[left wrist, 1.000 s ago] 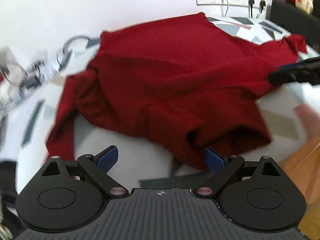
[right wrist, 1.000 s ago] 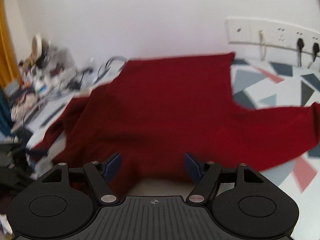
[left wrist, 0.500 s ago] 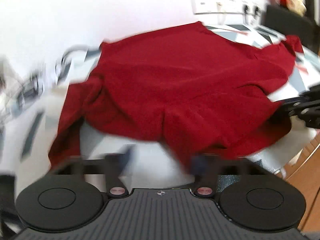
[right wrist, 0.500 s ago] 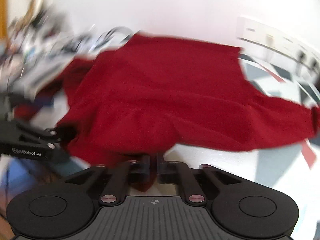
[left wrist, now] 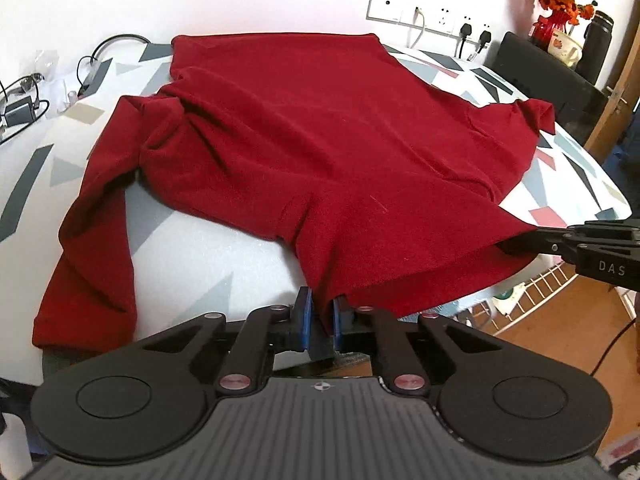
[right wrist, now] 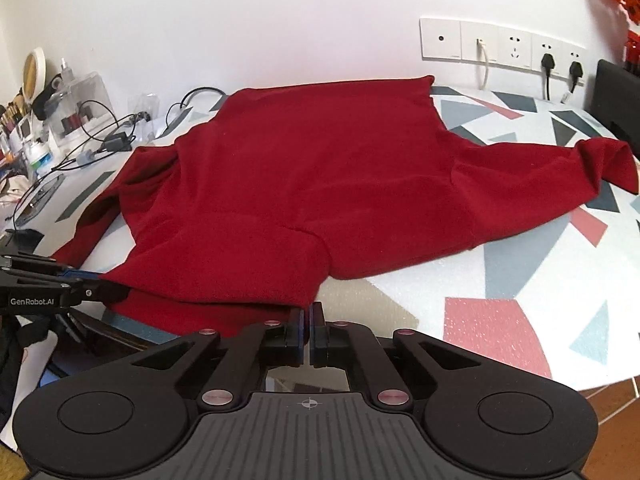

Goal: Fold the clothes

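Note:
A dark red long-sleeved top [left wrist: 320,140] lies spread on the patterned table [left wrist: 208,264], its near edge at the table's front. My left gripper [left wrist: 320,312] is shut on the left end of that near edge. My right gripper [right wrist: 308,320] is shut on the right end of the same edge of the top [right wrist: 320,168]. Each gripper shows in the other's view: the right one [left wrist: 520,240] at the right side, the left one [right wrist: 100,284] at the left side. One sleeve [left wrist: 88,240] hangs off the left, the other sleeve [right wrist: 580,176] lies out to the right.
Cables and chargers [right wrist: 100,140] and cosmetics clutter [right wrist: 36,100] sit at the table's left. Wall sockets [right wrist: 500,48] with plugs are behind. A black chair [left wrist: 540,76], a flower vase [left wrist: 556,4] and a wire rack [left wrist: 532,296] stand to the right.
Both grippers were open in front of the top's near edge; they have closed on it, one at each end, and the edge is now stretched between them.

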`<control>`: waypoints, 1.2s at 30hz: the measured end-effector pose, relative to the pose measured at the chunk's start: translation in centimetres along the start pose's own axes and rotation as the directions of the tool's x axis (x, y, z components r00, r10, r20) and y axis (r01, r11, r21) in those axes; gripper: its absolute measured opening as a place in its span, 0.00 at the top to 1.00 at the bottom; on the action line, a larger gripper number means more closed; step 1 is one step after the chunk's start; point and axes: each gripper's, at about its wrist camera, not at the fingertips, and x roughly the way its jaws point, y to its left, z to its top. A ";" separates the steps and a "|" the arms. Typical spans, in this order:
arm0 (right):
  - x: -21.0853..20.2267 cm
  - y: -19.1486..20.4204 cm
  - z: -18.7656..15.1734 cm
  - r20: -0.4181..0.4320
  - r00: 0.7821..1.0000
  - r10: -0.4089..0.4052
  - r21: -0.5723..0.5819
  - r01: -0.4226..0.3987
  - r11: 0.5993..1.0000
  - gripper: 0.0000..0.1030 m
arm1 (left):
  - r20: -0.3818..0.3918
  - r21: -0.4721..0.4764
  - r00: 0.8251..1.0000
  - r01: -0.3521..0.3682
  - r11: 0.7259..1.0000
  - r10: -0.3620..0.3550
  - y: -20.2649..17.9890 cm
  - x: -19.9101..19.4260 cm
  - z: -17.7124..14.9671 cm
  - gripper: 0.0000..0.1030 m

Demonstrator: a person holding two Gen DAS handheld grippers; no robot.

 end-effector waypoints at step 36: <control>11.8 -6.5 16.8 0.053 0.997 0.052 0.128 -0.058 0.990 0.99 | 0.108 -0.171 0.985 -0.114 0.979 0.133 3.6 7.9 16.1 0.33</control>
